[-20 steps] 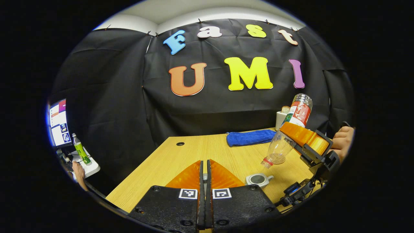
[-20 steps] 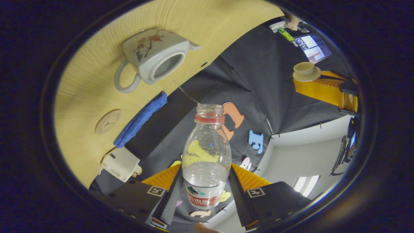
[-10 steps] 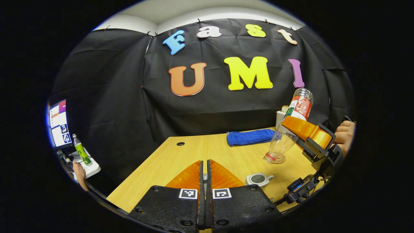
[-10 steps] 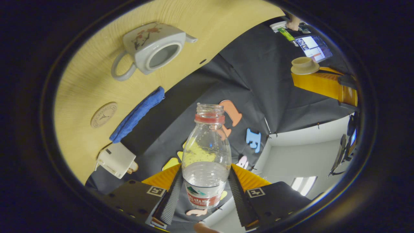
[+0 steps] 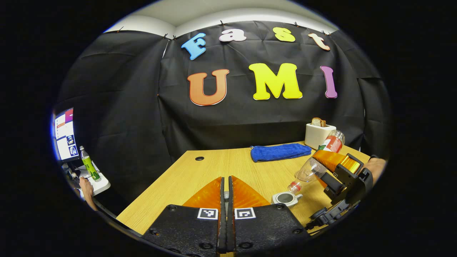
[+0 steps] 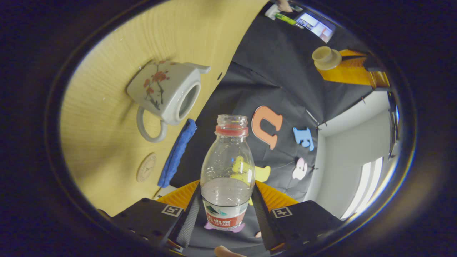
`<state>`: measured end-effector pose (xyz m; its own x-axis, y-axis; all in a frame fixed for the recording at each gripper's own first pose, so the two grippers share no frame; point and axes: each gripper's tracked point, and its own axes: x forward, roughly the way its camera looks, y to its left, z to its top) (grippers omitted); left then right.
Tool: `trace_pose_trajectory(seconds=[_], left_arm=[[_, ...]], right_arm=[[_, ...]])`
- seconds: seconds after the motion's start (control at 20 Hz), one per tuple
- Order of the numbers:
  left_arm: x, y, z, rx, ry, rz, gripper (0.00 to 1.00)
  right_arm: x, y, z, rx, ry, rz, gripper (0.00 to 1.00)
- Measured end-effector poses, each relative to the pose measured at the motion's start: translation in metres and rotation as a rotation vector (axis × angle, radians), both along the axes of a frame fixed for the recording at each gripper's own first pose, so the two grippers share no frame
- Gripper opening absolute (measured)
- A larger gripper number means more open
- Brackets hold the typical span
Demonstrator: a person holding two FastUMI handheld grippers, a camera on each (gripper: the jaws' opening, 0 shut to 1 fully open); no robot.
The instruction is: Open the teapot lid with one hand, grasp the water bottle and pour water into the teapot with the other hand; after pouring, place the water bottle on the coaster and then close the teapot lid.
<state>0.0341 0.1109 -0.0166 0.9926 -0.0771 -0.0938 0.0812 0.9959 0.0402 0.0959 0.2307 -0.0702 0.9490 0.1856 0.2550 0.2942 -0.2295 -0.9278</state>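
**Pouring under way; coaster placement and lid closing left**

The lid (image 6: 325, 57) has been lifted off and is seen pinched in the left hand-held gripper (image 5: 225, 194), whose fingers are pressed nearly together, held away from the teapot (image 6: 165, 94). The teapot is seen open on the desk (image 5: 200, 171). The water bottle (image 6: 227, 175) is clamped between both fingers of the right hand-held gripper (image 6: 225, 208) and is tipped neck-down, its mouth just above the teapot opening. No stream can be made out. Some water is seen left in the bottle. The coaster (image 6: 146, 167) is bare, near a blue cloth (image 5: 280, 151). Placing the bottle and closing the lid are judged outstanding.
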Motion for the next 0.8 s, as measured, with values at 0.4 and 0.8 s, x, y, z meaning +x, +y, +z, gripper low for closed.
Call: trace_pose_trajectory(seconds=[0.4,0.8], left_arm=[[0.002,-0.009,-0.001,-0.037,-0.004,-0.029,0.03],[0.005,-0.014,-0.002,-0.042,-0.012,-0.040,0.03]], right_arm=[[0.004,-0.033,-0.025,0.461,0.168,0.003,0.76],[0.022,-0.059,-0.028,0.891,0.277,0.004,0.78]])
